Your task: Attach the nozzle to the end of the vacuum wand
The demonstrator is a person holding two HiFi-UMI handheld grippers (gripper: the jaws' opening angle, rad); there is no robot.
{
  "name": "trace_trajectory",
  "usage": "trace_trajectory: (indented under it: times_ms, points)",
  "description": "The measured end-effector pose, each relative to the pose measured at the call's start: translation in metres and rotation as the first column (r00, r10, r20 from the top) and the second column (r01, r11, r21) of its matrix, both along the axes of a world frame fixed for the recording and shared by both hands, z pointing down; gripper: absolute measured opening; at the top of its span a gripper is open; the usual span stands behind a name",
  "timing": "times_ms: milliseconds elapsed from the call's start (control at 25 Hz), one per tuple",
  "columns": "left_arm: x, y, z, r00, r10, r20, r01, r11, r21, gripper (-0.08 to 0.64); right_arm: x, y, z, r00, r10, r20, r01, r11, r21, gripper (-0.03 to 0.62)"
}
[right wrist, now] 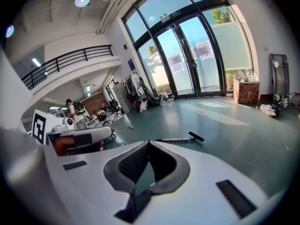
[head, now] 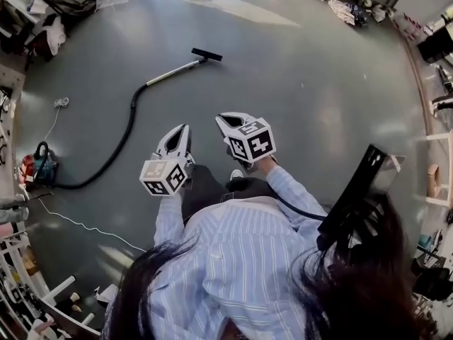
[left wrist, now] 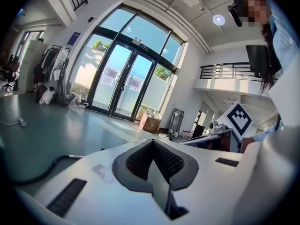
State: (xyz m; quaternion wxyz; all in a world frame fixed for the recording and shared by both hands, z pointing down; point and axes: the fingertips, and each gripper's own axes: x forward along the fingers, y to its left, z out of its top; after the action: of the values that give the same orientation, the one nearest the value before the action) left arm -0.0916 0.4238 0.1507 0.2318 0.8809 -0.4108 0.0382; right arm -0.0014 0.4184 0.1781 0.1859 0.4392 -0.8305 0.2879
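Nozzle [head: 207, 54] is on the floor, black, flat, at the far end of the wand [head: 173, 71] and touching it. Can't tell from here if it is fully seated. The wand lies flat on the grey floor [head: 304, 83], and its near end runs into the black hose [head: 120, 144]. The hose curves back to the vacuum body [head: 39, 167] at the left edge of the head view.

Left gripper [head: 185, 127]: jaws together, nothing between them. Its own view shows the ribbed pads [left wrist: 140, 158] meeting at the tip. Only the hose [left wrist: 42, 172] and the wand's near end are in that view, low at the left; no nozzle in it.

Right gripper [head: 221, 119]: jaws together, empty, pads [right wrist: 131, 163] closed on each other. In the right gripper view the nozzle [right wrist: 196, 136] and wand [right wrist: 174, 139] lie on the floor beyond the jaw tip and a little right of it, well apart from the pads.

Both grippers are held side by side in front of the person's striped shirt [head: 241, 261], above the floor and not touching each other. In the head view the nozzle sits beyond both tips, well apart from either, roughly in line with the gap between the grippers. No finger touches the nozzle, wand or hose.
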Motion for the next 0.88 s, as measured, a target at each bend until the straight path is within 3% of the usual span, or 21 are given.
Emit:
trace_trajectory:
  times_ms: [600, 880]
  points:
    - [0.024, 0.025, -0.01, 1.0, -0.015, -0.007, 0.015, 0.999, 0.031, 0.005, 0.009, 0.032, -0.009, 0.998, -0.068, -0.001, 0.068, 0.997, 0.021, 0.005]
    - [0.001, 0.03, -0.003, 0.999, -0.023, -0.023, 0.023, 1.0, 0.004, 0.005, -0.017, 0.04, 0.001, 0.994, -0.105, -0.029, 0.105, 0.994, 0.001, 0.005]
